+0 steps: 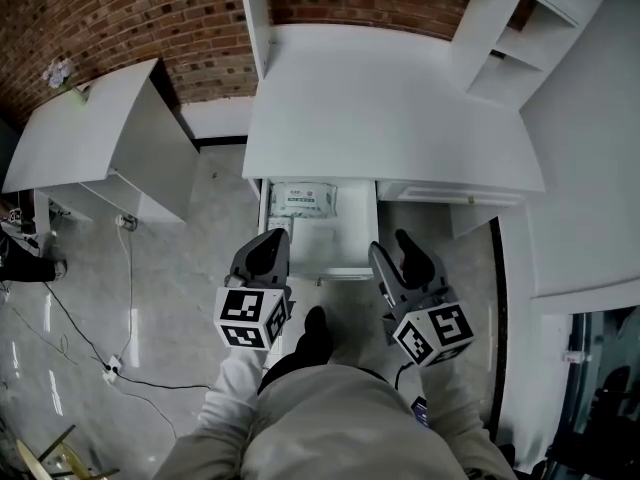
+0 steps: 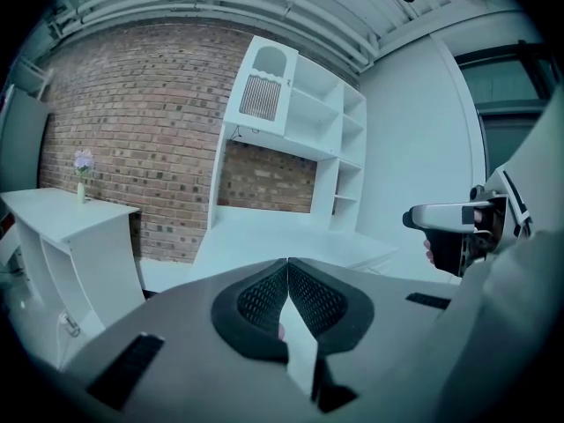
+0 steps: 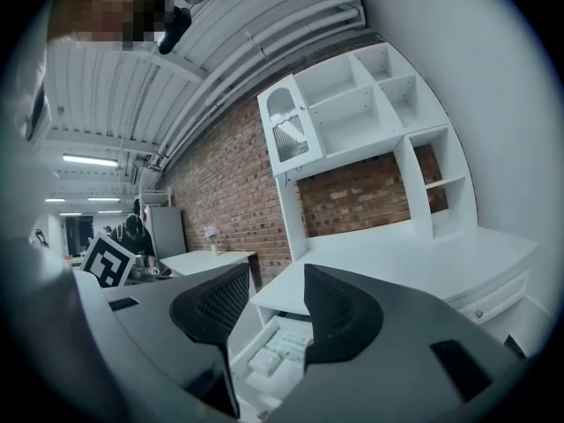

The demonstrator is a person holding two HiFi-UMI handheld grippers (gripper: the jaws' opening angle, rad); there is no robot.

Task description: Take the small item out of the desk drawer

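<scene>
The white desk has its drawer pulled out toward me. Inside lie a white wipes packet and a small white box near the drawer's left side. The right gripper view also shows the packet and the small box below its jaws. My left gripper hovers over the drawer's front left corner, shut, tips touching, nothing visibly held. My right gripper hangs by the drawer's front right corner, open and empty.
A white side table with a small flower vase stands at the left. A white shelf unit rises at the desk's right. Cables trail on the floor at the left. A brick wall is behind.
</scene>
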